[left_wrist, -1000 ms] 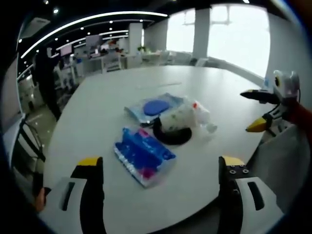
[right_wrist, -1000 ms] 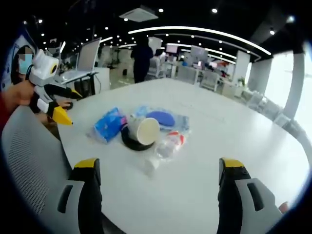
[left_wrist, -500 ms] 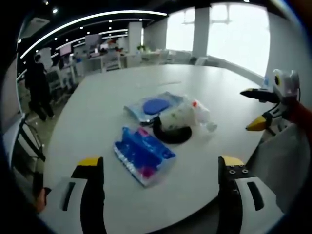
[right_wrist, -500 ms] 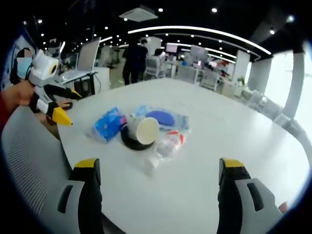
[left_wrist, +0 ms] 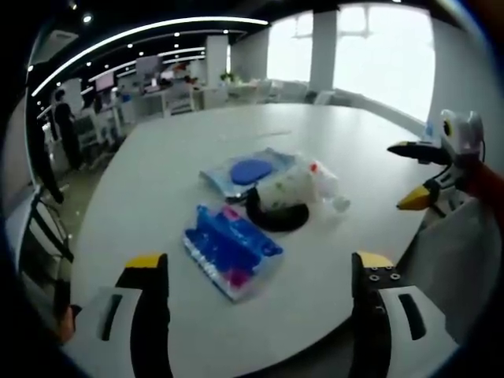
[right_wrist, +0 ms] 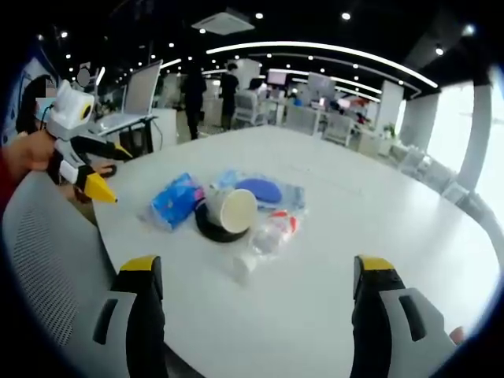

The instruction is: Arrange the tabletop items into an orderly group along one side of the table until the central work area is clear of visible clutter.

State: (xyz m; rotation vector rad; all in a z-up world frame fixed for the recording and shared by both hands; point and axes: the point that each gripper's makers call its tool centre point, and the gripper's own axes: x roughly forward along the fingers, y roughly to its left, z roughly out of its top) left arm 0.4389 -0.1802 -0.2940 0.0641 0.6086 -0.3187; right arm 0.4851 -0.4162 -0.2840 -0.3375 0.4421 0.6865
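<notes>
On the table, ahead of both claws: small cluster of clutter near the middle of the white table (left_wrist: 157,157), none of it touched by either claw.
Left claw (left_wrist: 258,272): wide open, empty, jaws yellow-tipped, held above the near table edge.
Right claw (right_wrist: 256,272): wide open, empty, held above its own table edge, opposite side from the left claw.
Blue packet (left_wrist: 231,250): closest thing to the left claw, lying flat just ahead between its jaws; in the right gripper view (right_wrist: 175,201) far left of the cluster.
Black disc (left_wrist: 279,218): just beyond the blue packet from the left claw, flat on the table, under the cup.
Paper cup (right_wrist: 231,209): on its side on the black disc, mouth turned toward the right claw.
Plastic bottle (right_wrist: 272,233): lying down, touching the disc's edge, nearest thing to the right claw, white cap end pointing toward that claw; from the left claw (left_wrist: 323,183), ahead and to the right.
Clear bag with blue oval (left_wrist: 250,172): flat behind the cup as seen from the left claw, farthest item of the cluster.
Other claw in each view: right claw at the right edge of the left gripper view (left_wrist: 411,175), open; left claw at the left edge of the right gripper view (right_wrist: 106,171), open, next to a grey mesh chair back (right_wrist: 47,252).
Background: office desks, people standing far off.
</notes>
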